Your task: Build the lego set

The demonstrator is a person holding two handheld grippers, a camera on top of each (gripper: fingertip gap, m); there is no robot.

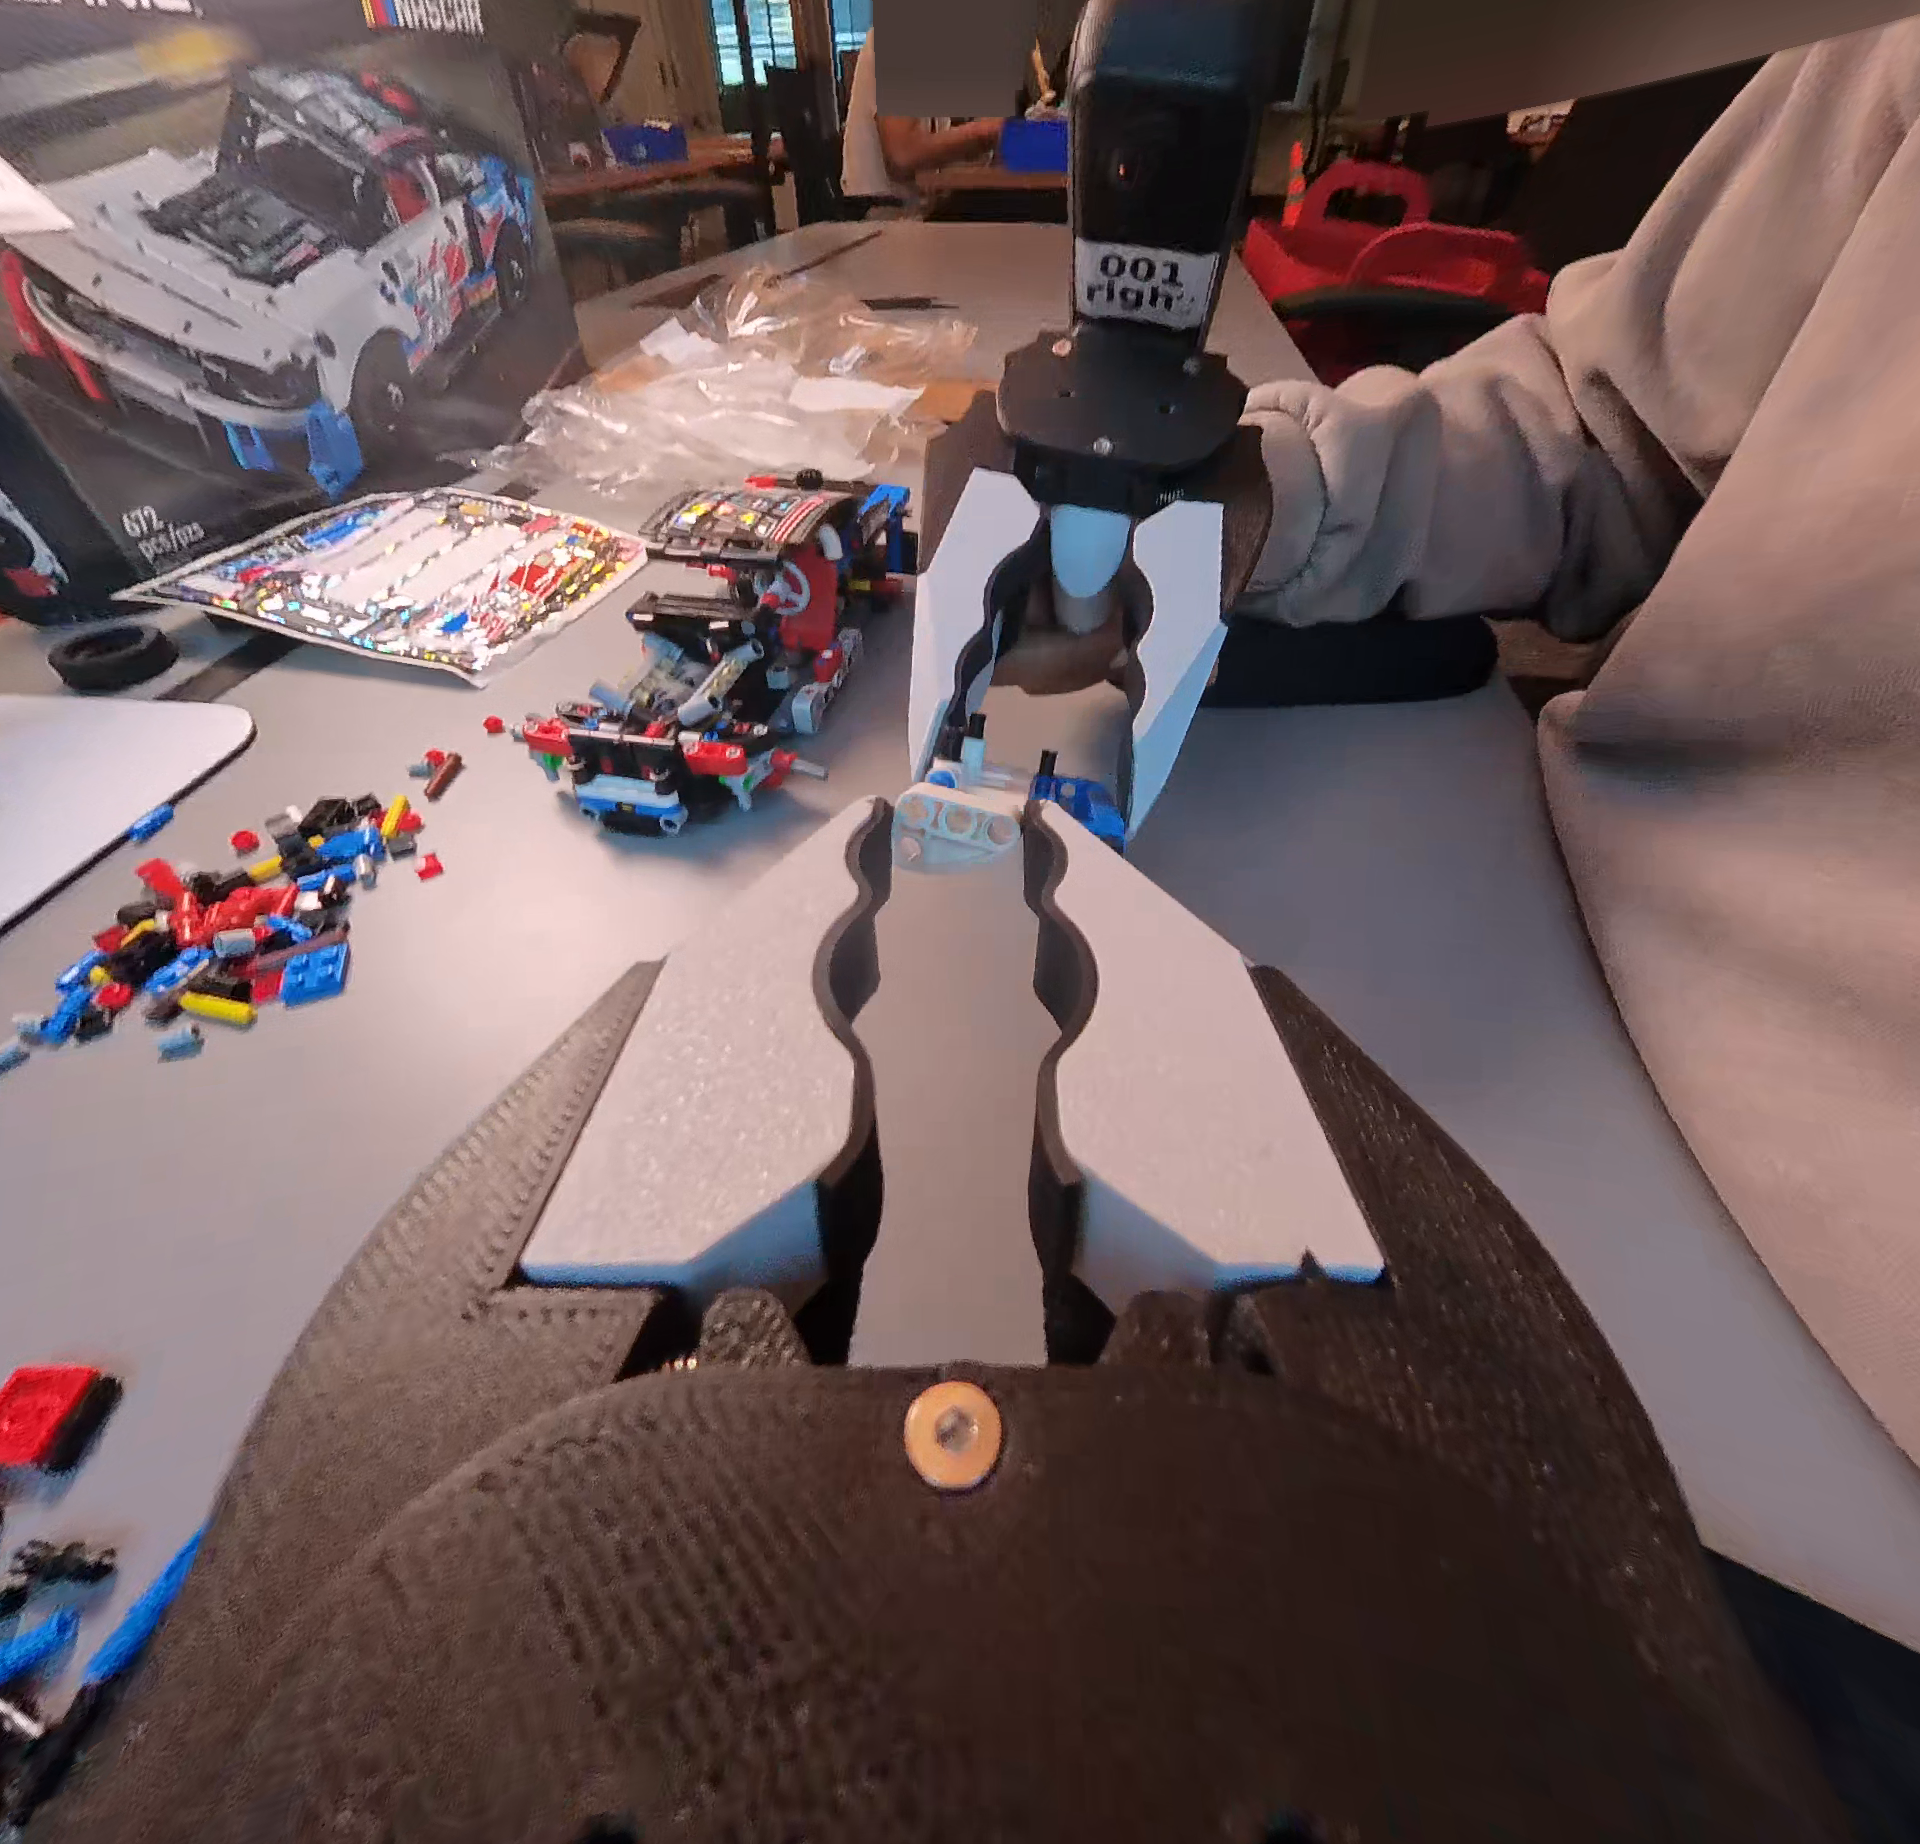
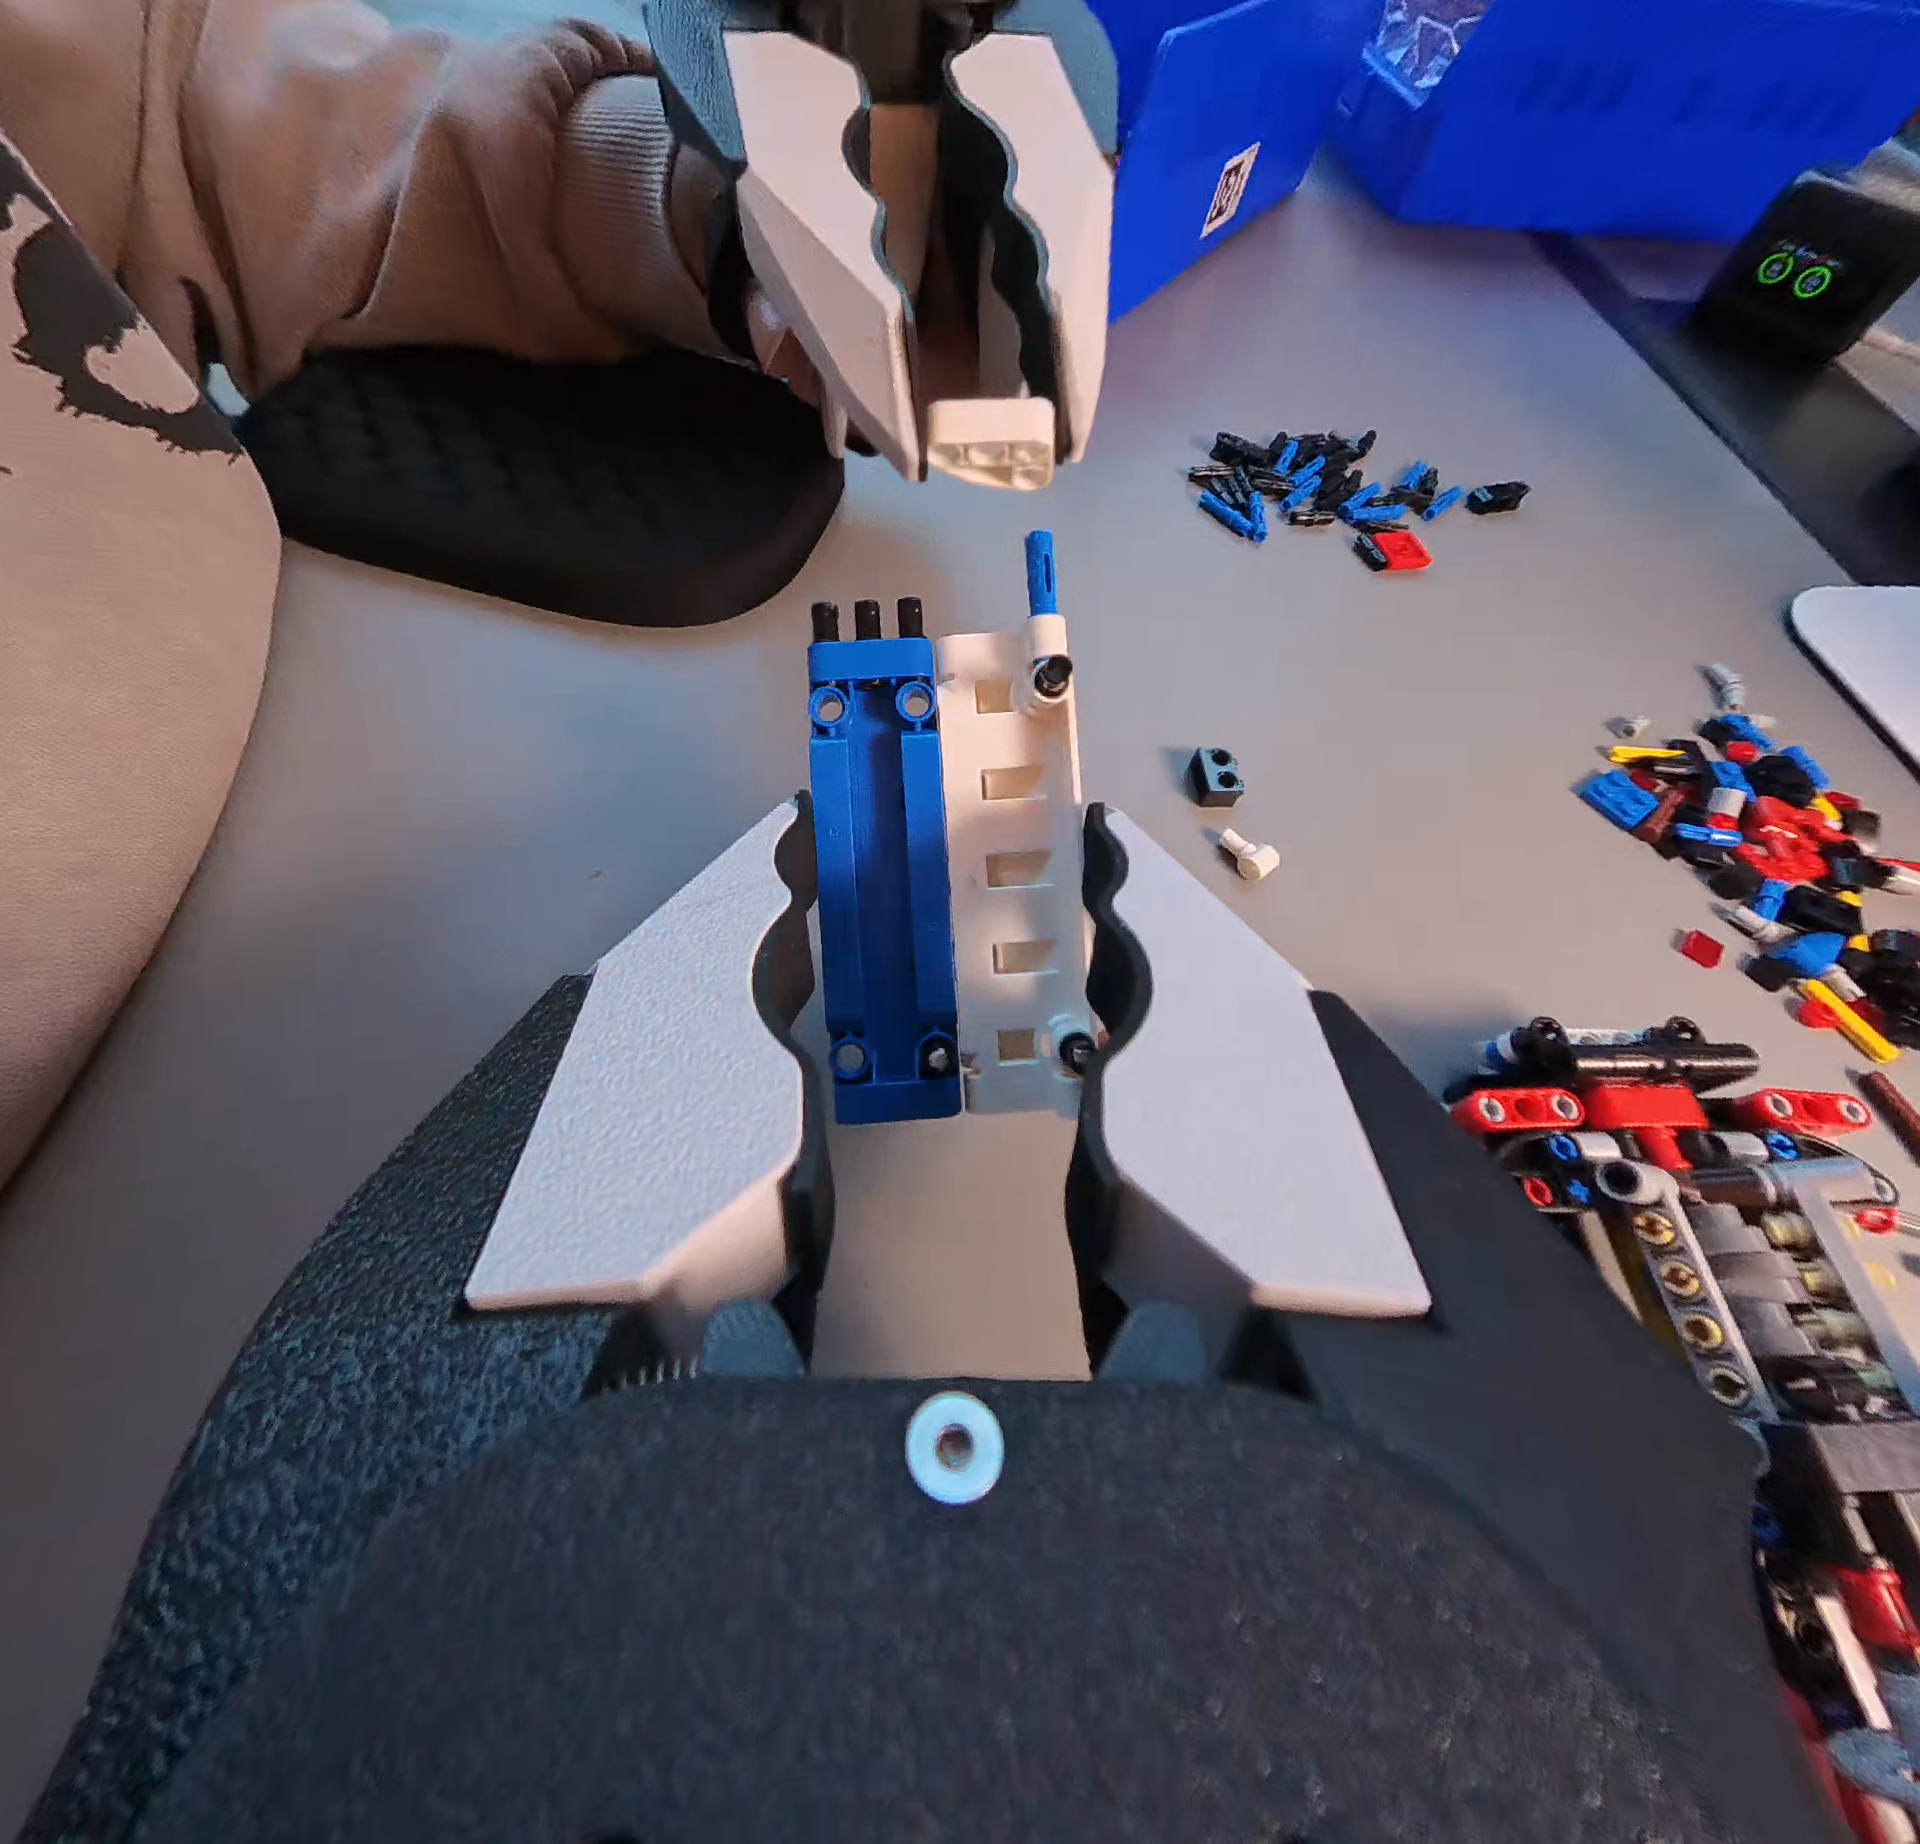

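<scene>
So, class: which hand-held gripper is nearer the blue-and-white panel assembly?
Right. The right hand-held gripper straddles the blue-and-white panel assembly; the left hand-held gripper sits just beyond its far end, clamping a white beam.

Setting: shared indoor workroom, lab or makerspace type.
Work surface: wide grey table (image 1: 1351, 963), used as a build bench.
Bench load: set box (image 1: 260, 236), sticker sheet (image 1: 405, 579), empty clear bags (image 1: 727, 392), loose bricks (image 1: 229, 921), half-built car (image 1: 727, 672).
Storage: blue bins (image 2: 1558, 101) along table edge; more blue bins (image 1: 644, 144) on a wooden table behind.
Equipment: small black device (image 2: 1818, 267) with green-lit display.
Background: dark-framed windows (image 1: 764, 7), red bag (image 1: 1382, 246), a seated person, blurred.
</scene>
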